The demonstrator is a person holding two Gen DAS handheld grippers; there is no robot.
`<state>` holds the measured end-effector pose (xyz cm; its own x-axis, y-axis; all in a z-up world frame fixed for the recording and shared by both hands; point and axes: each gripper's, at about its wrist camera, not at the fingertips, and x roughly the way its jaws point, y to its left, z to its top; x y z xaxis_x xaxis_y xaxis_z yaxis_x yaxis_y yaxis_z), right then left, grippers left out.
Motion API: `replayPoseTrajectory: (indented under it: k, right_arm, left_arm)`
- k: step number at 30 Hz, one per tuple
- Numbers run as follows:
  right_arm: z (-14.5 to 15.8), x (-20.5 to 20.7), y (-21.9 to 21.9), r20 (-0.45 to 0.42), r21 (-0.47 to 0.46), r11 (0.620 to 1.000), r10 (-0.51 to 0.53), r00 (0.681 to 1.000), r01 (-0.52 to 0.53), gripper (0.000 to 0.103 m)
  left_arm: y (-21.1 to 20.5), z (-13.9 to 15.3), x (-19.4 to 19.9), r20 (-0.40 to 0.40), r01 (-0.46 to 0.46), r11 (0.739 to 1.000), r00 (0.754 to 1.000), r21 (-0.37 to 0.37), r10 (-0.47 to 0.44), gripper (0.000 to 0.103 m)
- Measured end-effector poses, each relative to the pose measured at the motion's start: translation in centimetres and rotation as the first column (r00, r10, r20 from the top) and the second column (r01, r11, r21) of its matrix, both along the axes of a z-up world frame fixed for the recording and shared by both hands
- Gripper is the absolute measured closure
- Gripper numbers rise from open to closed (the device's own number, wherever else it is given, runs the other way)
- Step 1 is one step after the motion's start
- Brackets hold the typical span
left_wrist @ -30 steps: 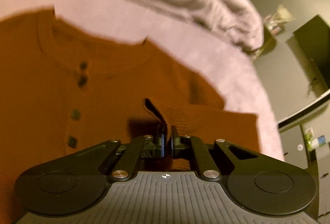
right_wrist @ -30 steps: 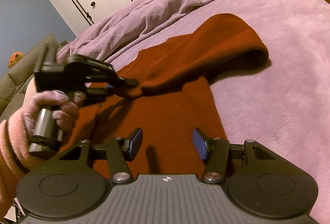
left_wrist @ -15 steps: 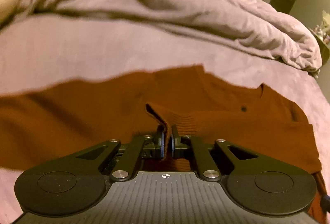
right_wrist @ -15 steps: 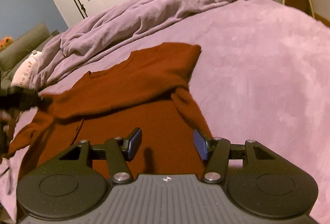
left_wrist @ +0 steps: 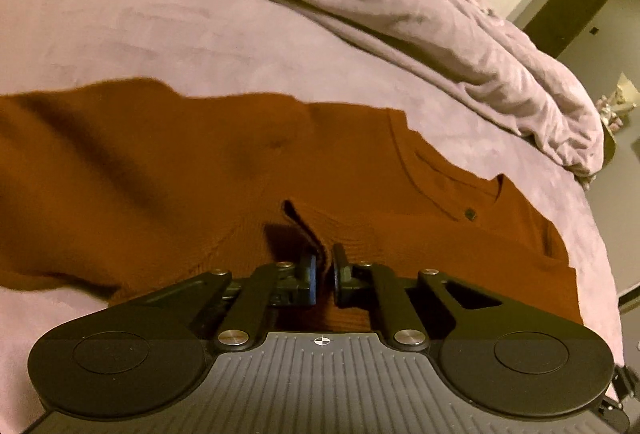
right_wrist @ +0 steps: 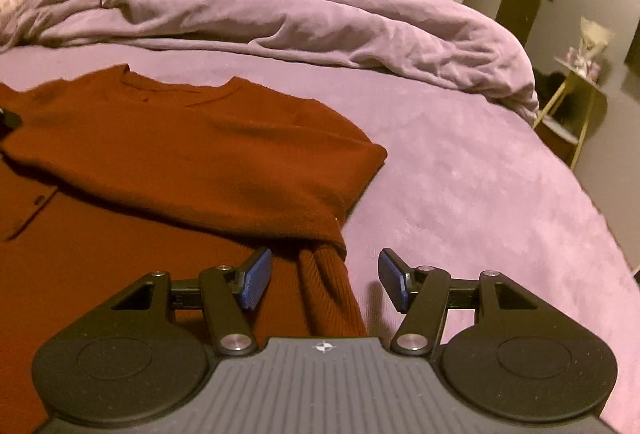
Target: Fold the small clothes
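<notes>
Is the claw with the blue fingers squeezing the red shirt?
No, the right gripper is open; its blue fingers stand apart on either side of the shirt edge without pressing it.

The rust sweater ran off the left edge in the right wrist view, so its far sleeve couldn't be seen. The cuff vanished between the left hand-held gripper pads. Clutter on the small side table far right was too blurry to identify.
</notes>
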<state>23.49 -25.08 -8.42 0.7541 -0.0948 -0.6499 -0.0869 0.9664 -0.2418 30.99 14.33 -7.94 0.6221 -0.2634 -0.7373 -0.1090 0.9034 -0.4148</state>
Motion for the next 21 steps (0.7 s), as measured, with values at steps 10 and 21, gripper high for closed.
replayPoseTrajectory:
  k: [10, 21]
  right_arm:
    - [-1.4, 2.7, 2.6, 0.069, -0.237, 0.971, 0.054, 0.996, -0.036, 0.084]
    - [-1.2, 2.4, 0.3, 0.054, -0.187, 0.979, -0.071, 0.996, 0.080, 0.077]
  left_arm:
    - [-1.7, 1.8, 0.2, 0.100, 0.037, 0.998, 0.994, 0.053, -0.042, 0.095]
    - [-3.1, -0.5, 0.1, 0.057, 0.112, 0.987, 0.991, 0.115, -0.119, 0.090]
